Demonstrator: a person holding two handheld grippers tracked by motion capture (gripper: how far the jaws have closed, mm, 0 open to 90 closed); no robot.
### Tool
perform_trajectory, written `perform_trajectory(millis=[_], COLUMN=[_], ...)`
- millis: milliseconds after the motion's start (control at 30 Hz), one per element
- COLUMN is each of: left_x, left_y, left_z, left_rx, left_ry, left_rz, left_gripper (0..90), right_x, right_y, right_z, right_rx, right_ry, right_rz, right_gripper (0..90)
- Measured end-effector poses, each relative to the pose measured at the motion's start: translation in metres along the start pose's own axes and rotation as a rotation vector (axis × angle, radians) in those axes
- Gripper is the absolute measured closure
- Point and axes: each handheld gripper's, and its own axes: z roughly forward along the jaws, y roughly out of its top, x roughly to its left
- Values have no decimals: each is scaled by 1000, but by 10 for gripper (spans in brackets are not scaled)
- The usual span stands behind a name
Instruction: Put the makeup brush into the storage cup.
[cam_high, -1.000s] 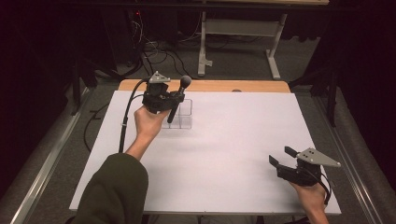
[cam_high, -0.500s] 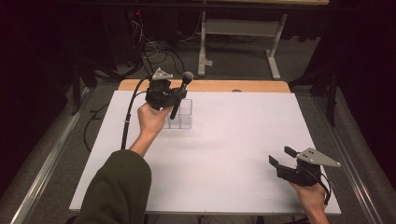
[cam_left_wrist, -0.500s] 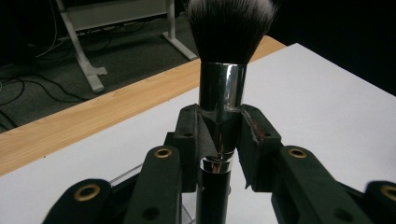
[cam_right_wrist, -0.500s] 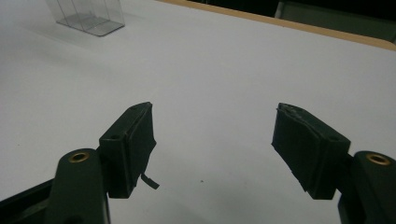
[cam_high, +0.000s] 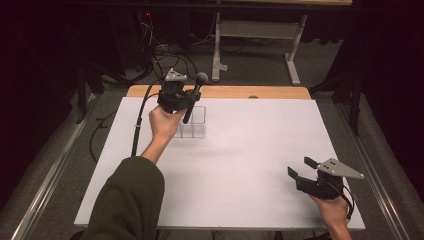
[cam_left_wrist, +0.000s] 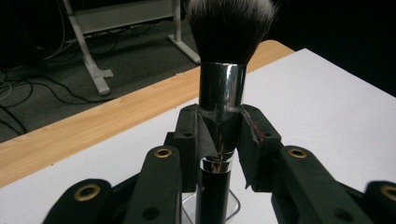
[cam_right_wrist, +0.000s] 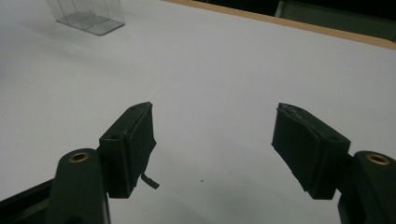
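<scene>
My left gripper (cam_high: 189, 101) is shut on a makeup brush (cam_high: 194, 95), which stands nearly upright with its dark bristle head on top. In the left gripper view the pads (cam_left_wrist: 189, 140) clamp the brush's silver ferrule (cam_left_wrist: 222, 88), and the black handle runs down between the jaws. A clear plastic organizer box (cam_high: 198, 128) sits on the white table sheet just under and behind the brush's lower end. Its rim (cam_left_wrist: 235, 205) shows below the handle. My right gripper (cam_high: 301, 167) rests open near the table's front right, with nothing between its jaws (cam_right_wrist: 212, 140). The box (cam_right_wrist: 88, 16) lies far off from it.
The white sheet (cam_high: 250, 150) covers most of the table, and a strip of wooden tabletop (cam_high: 240, 92) shows along the far edge. Beyond it stand a metal desk frame (cam_high: 260, 35) and loose cables (cam_high: 160, 55) on the dark floor.
The left hand has lifted the brush slightly, up and away from the box. The right gripper has kept still.
</scene>
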Motion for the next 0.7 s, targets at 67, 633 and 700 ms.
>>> perform_trajectory(millis=[67, 633, 700], left_x=[-1, 6, 7], left_y=[1, 4, 3], left_z=[1, 11, 11], left_rx=[-3, -28, -29], left_ry=[1, 19, 20], left_rz=[-1, -7, 1], left_gripper=[704, 704, 704], right_x=[0, 0, 0], right_y=[0, 0, 0], right_z=[0, 0, 0], right_rx=[-1, -1, -4], right_ry=[1, 6, 7], right_rz=[0, 0, 3], right_gripper=[312, 311, 311])
